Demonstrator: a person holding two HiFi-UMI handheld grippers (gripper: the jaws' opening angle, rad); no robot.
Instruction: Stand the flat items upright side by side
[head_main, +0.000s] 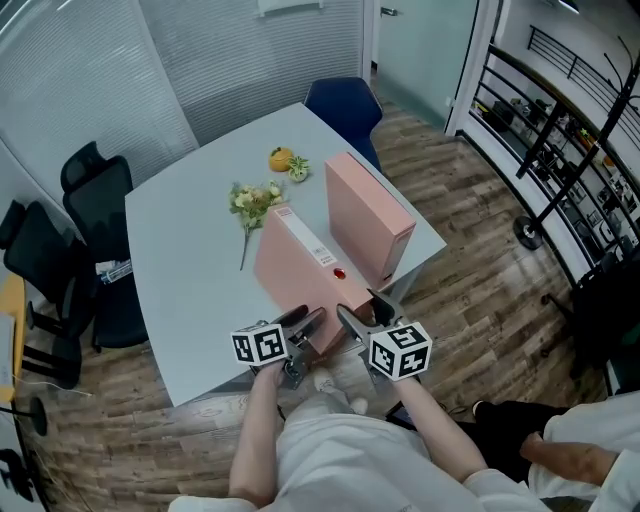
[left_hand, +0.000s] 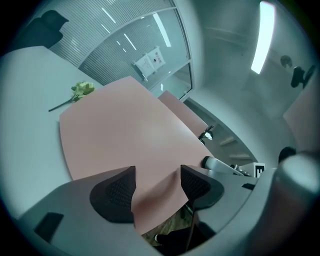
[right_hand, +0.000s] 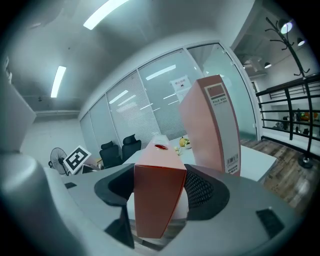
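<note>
Box barcode (right_hand: 231, 161), right gripper view only

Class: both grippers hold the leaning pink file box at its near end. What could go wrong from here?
1. The left gripper and right gripper grip the leaning pink file box only at its near end, by the grey table edge; it could slip off.
2. Swung upright, it may knock the standing pink file box close beside it.

An office: swivel chairs (head_main: 95, 200), blind-covered glass partitions (head_main: 250, 60), pale meeting table (head_main: 190, 270).
</note>
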